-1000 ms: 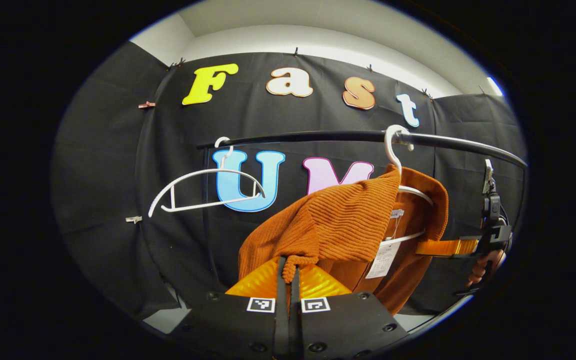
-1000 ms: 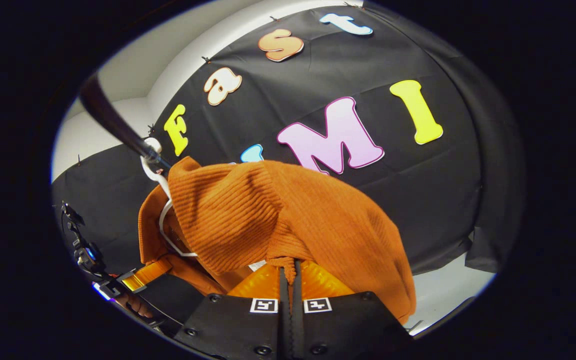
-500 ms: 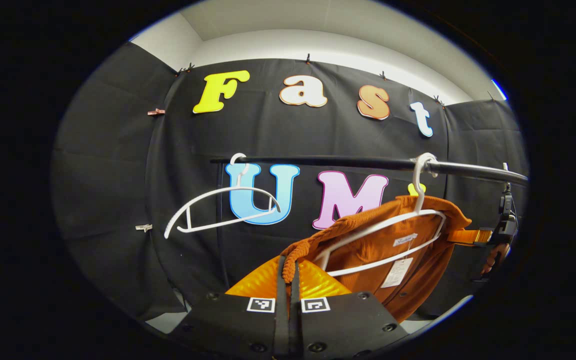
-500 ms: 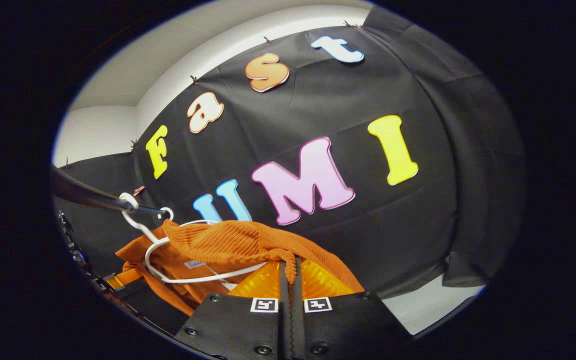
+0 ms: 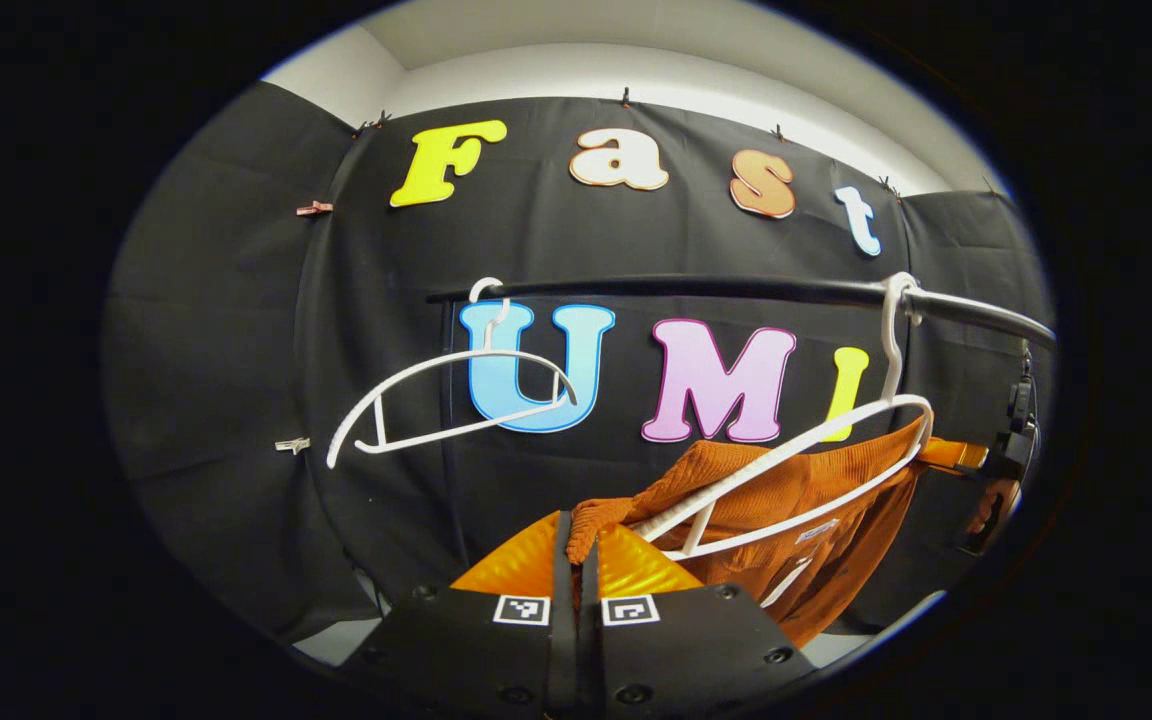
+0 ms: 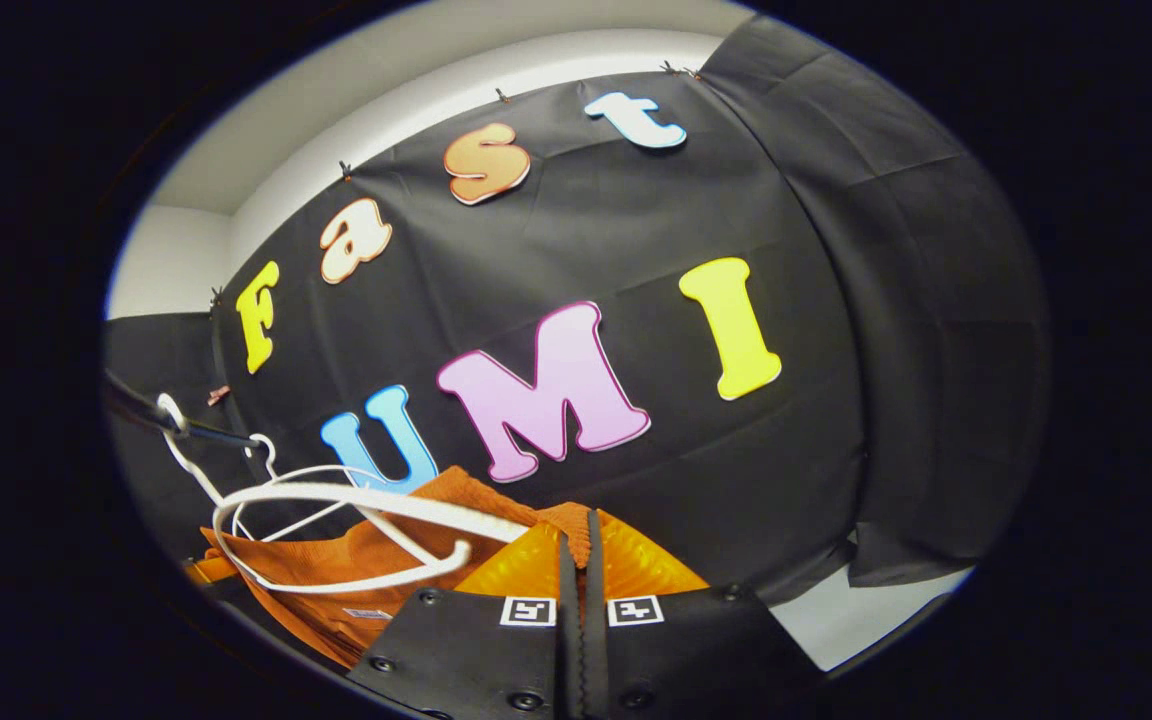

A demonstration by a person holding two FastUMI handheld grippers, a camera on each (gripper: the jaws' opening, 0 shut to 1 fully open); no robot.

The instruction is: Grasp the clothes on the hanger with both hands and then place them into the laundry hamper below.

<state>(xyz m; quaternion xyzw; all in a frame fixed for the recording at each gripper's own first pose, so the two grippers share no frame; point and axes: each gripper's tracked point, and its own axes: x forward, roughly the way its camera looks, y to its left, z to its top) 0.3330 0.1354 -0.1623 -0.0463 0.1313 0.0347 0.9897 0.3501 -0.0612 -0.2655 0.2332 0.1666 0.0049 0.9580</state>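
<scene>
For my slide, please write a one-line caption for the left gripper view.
Left tongs pinch the orange sweater as it slips below its white hanger on the black rail.

Your left gripper (image 5: pixel 576 545) and right gripper (image 6: pixel 576 540) pinch the sweater (image 5: pixel 786 500) below its hanger (image 5: pixel 836 440); a second hanger (image 5: pixel 436 400) hangs left on the rail (image 5: pixel 686 289).
</scene>
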